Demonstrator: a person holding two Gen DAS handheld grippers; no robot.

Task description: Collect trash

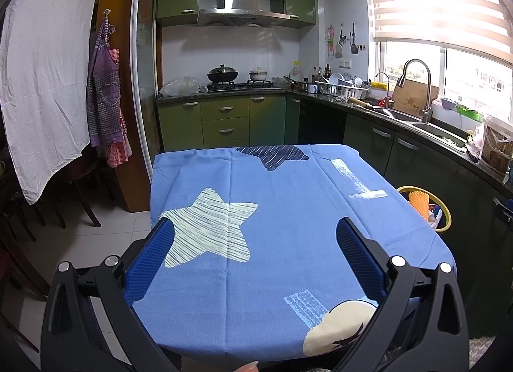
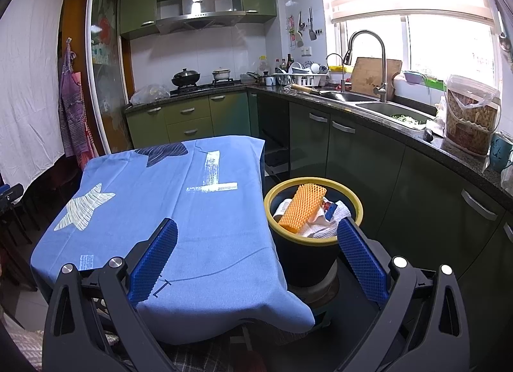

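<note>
I see the blue star-print tablecloth (image 2: 179,211) bare of trash, w/ the yellow-rimmed bin (image 2: 312,211) just off its right edge holding the orange foam sleeve (image 2: 299,208), so my right gripper (image 2: 258,234) is nearer than my left gripper (image 1: 255,234), both spread & empty.

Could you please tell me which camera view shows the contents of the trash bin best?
The right wrist view: the whole trash bin opening, orange foam net inside. The left wrist view shows only the rim and net top past the tablecloth.
</note>
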